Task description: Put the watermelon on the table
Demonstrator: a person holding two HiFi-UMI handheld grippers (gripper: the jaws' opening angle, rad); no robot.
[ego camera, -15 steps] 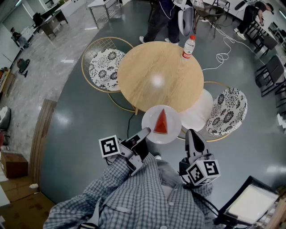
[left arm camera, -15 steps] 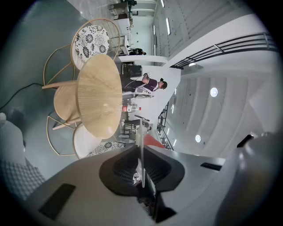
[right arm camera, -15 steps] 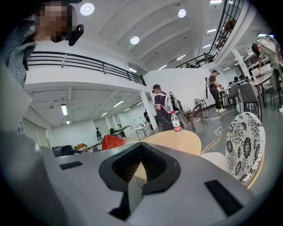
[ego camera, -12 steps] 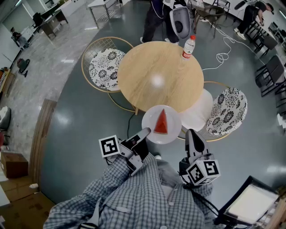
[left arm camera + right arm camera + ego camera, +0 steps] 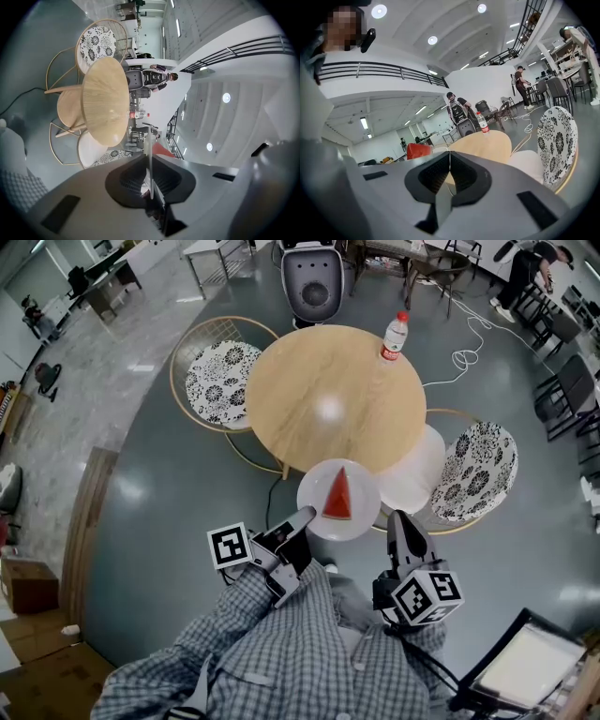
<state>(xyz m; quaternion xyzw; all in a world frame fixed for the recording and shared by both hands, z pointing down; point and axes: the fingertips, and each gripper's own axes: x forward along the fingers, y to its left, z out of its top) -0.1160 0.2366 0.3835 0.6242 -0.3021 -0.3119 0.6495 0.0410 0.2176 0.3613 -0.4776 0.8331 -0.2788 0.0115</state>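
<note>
Plainly, watermelon (image 5: 338,496) tip points toward table (image 5: 309,418).

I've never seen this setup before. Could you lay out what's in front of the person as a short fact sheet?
Setting: round table, chairs around it
On table: bottle at the far edge
Watermelon: one red slice on a white plate
Left hand-held gripper: shut on the plate's near rim
Right hand-held gripper: jaws together, nothing between them, beside the plate
Status: plate held at the table's near edge
</note>
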